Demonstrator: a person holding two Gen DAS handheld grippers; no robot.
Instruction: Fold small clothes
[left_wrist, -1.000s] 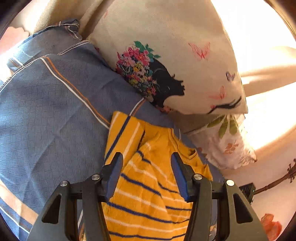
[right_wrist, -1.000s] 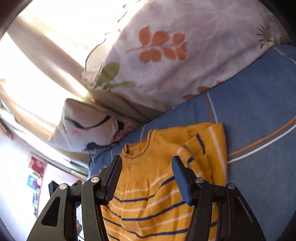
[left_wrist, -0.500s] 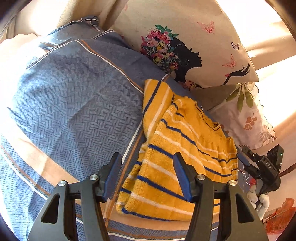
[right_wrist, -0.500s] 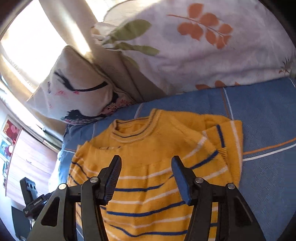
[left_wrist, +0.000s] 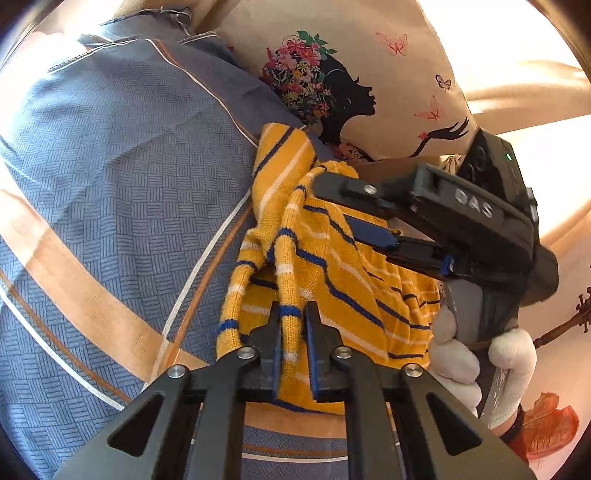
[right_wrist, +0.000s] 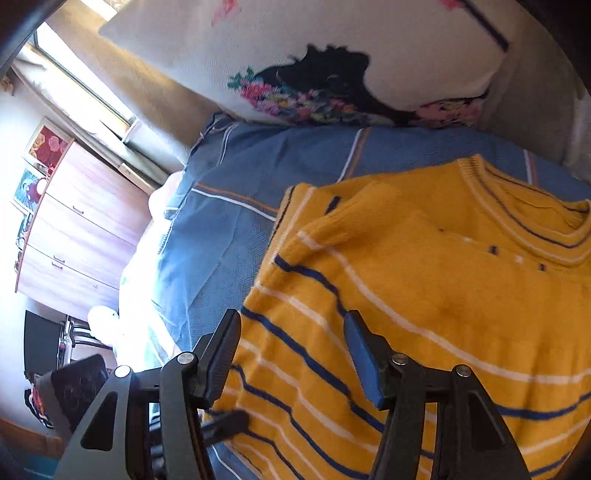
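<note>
Left gripper (left_wrist: 291, 325) is clenched on a pinched ridge of the yellow striped sweater (left_wrist: 325, 266), which lies on the blue bedspread (left_wrist: 110, 166) just beside the pillow (left_wrist: 354, 81). Right gripper (right_wrist: 291, 354) hovers over the sweater's body with its jaws spread, grasping nothing. Judging by this, a side fold is in hand; next, the lifted edge likely needs carrying across and laying flat.

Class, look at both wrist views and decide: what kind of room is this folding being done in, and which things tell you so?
Most likely a bedroom. The yellow striped sweater lies on a blue bedsheet, printed pillows are propped behind it, and a wooden chest of drawers stands by a window.
</note>
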